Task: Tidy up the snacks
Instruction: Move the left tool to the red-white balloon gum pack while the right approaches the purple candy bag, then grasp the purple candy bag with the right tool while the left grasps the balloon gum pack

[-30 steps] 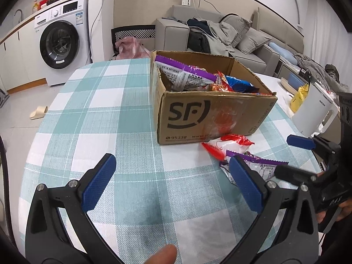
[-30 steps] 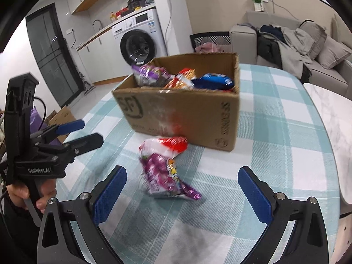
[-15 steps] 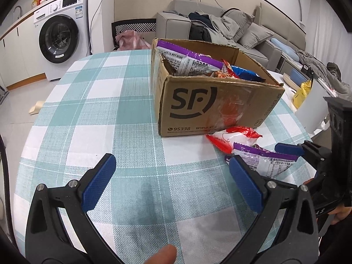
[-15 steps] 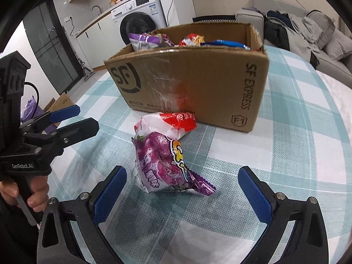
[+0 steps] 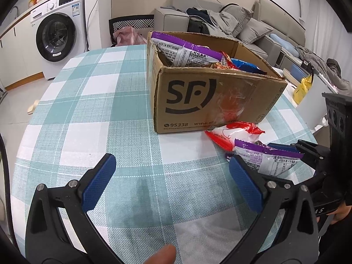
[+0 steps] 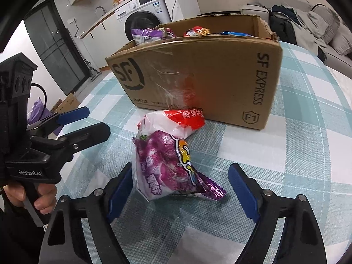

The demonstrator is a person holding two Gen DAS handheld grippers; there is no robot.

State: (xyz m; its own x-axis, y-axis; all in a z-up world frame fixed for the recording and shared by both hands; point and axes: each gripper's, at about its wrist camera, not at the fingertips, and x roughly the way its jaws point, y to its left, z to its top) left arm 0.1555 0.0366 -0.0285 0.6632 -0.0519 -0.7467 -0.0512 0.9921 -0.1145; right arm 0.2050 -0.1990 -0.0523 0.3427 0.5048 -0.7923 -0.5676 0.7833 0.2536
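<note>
Your right gripper (image 6: 180,189) straddles the purple snack bag (image 6: 169,167) on the checked tablecloth (image 6: 308,132), just in front of the cardboard box (image 6: 220,74). Its jaws are closing with the bag between them: the left blue pad lies against the bag's side, while the right pad still stands clear of the crimped end, so nothing is gripped yet. A red-and-white snack bag (image 6: 178,121) lies between the purple one and the box's front wall, touching both. Inside the box sit more packets, a purple-edged one (image 5: 187,52) leaning at the corner nearest the washing machine (image 5: 57,33) and red and blue ones beside it. Your left gripper (image 5: 171,182) hangs with its jaws spread wide over bare cloth in front of the box's logo side, holding nothing. Seen from the left wrist, the purple bag lies just off that gripper's right finger. A fingertip (image 5: 161,254) shows at the lower edge.
</note>
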